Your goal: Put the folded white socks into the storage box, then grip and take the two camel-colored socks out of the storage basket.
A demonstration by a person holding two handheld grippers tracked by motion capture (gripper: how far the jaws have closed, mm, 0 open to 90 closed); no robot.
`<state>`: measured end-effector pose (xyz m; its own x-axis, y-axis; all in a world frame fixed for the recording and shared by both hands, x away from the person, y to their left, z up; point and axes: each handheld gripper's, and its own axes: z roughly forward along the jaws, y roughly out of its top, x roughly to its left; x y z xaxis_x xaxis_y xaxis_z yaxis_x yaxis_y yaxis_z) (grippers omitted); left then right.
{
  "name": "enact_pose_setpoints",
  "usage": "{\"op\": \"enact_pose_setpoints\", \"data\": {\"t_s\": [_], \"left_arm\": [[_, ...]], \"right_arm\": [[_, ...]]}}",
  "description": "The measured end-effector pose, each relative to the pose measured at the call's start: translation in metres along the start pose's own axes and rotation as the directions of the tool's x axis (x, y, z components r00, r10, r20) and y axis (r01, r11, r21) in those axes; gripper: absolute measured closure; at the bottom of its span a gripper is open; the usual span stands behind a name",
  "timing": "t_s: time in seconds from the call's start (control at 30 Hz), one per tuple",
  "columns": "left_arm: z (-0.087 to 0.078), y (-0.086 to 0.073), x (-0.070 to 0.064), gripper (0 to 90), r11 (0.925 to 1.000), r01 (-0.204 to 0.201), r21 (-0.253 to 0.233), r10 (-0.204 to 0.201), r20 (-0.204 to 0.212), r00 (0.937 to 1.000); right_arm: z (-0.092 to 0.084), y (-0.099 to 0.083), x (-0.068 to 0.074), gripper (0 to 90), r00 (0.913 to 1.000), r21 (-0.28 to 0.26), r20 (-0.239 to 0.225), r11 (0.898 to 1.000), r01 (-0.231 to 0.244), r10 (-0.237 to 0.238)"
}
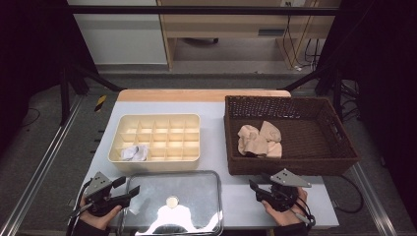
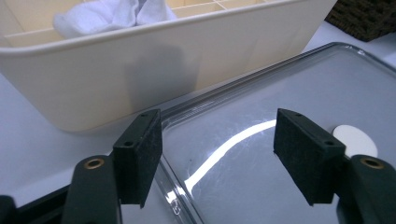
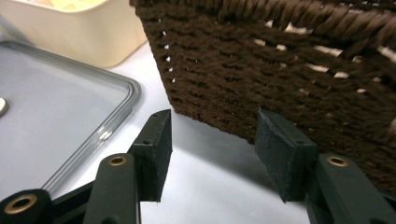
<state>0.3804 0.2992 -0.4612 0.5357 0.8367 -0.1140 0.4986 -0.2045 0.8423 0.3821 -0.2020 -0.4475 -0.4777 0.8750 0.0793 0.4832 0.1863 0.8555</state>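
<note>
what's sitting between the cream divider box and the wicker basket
Nothing: in the high view, bare table separates the cream divider box from the wicker basket.

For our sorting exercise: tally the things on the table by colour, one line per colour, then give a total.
Cream divided organiser box: 1
Brown wicker basket: 1
Clear lid: 1
White cloth bundle in the box: 1
Beige cloth pile in the basket: 1
Total: 5

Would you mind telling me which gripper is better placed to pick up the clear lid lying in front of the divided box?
Left, probably. The left gripper has its open jaws straddling the near-left edge of the clear lid, while the right gripper faces the wicker basket, with the lid off to its side.
</note>
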Motion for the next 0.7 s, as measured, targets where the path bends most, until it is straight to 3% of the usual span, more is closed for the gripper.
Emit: {"op": "enact_pose_setpoints", "data": {"t_s": [0.33,0.7], "left_arm": [[0.004,-0.003,0.000,24.6,0.9999,0.001,0.010,-0.001,-0.031,0.9995],[0.007,-0.007,0.000,23.6,0.9995,0.002,0.031,0.000,-0.050,0.9987]], "right_arm": [[-0.014,0.014,-0.001,45.5,1.0000,-0.052,0.002,0.999,-0.001,0.001],[-0.023,0.042,-0.010,45.7,0.9998,-0.114,0.016,0.993,-0.006,0.008]]}}
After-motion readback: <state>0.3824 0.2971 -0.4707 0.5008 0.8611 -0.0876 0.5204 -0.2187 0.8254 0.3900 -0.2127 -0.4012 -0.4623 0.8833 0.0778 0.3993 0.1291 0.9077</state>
